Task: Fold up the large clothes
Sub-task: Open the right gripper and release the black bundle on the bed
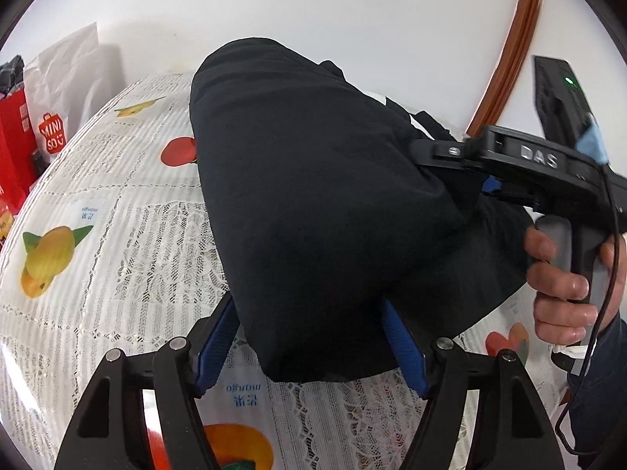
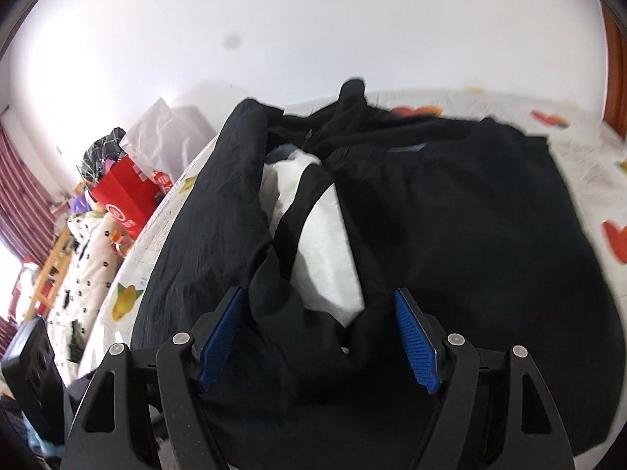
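A large black jacket with a white panel lies bunched on a table with a fruit-print lace cloth. My left gripper is open, its blue pads either side of the jacket's near folded edge. My right gripper is open too, its pads straddling a raised black fold beside the white panel. In the left wrist view the right gripper reaches in from the right, its fingers buried in the cloth.
A white Miniso bag and a red bag stand at the table's far left edge. A white wall is behind. A wooden door frame is at the right. Clutter and a spotted cloth lie left of the table.
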`<state>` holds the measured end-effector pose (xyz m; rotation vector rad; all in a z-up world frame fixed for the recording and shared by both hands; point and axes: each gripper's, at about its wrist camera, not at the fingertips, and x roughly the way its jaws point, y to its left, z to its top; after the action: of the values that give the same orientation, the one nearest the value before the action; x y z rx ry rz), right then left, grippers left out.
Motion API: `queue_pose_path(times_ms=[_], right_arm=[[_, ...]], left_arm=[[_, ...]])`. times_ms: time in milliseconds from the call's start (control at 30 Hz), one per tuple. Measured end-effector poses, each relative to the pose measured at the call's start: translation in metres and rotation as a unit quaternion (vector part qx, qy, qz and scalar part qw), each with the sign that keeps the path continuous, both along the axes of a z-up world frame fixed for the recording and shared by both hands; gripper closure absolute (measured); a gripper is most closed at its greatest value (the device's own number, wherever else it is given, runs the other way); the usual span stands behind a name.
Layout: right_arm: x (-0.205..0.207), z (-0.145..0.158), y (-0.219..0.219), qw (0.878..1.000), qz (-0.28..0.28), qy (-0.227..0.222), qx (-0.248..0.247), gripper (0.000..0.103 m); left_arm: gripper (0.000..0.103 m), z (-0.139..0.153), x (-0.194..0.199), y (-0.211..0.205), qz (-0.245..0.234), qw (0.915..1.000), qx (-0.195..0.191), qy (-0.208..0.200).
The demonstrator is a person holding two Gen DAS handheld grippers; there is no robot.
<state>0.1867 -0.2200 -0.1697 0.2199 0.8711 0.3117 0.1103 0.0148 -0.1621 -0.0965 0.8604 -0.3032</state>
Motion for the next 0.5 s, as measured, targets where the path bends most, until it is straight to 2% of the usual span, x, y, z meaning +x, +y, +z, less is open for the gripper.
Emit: queue_pose_path(times_ms=[100,133,167,233,300,367,400,500], right_arm=[[0.007,-0.007,0.006,1.0,-0.001,0.006,0.008,0.028],[0.007,-0.007,0.007,1.0,-0.003,0.001,0.012,0.032],[0.006,-0.006,0.007,1.0,-0.002,-0.006,0.017,0.04],[0.003,-0.001,0.007,0.999,0.009,-0.015,0.029,0.085],[-0.005,0.01,0.006,0.999,0.017,-0.036,0.033,0.089],[-0.021,0.028,0.002,0.996,0.028,-0.079,0.027,0.092],[-0.033,0.04,-0.005,0.993,0.031,-0.106,0.035,0.093],[-0.058,0.057,-0.031,0.988,0.019,-0.143,0.059,0.094]], left_arm=[[0.031,-0.001,0.002,-0.003,0.002,1.0,0.007,-0.002],[0.031,-0.001,0.003,-0.005,0.004,0.9999,0.01,-0.002],[0.031,-0.001,0.003,-0.006,0.005,0.9999,0.013,-0.002],[0.031,-0.002,0.002,-0.01,0.007,0.9996,0.028,-0.005],[0.031,-0.002,0.003,-0.013,0.011,0.9992,0.038,-0.006],[0.031,-0.003,0.004,-0.014,0.014,0.9991,0.04,-0.005],[0.031,-0.003,0.004,-0.015,0.016,0.999,0.041,-0.005],[0.031,-0.004,0.004,-0.019,0.017,0.9983,0.055,-0.007]])
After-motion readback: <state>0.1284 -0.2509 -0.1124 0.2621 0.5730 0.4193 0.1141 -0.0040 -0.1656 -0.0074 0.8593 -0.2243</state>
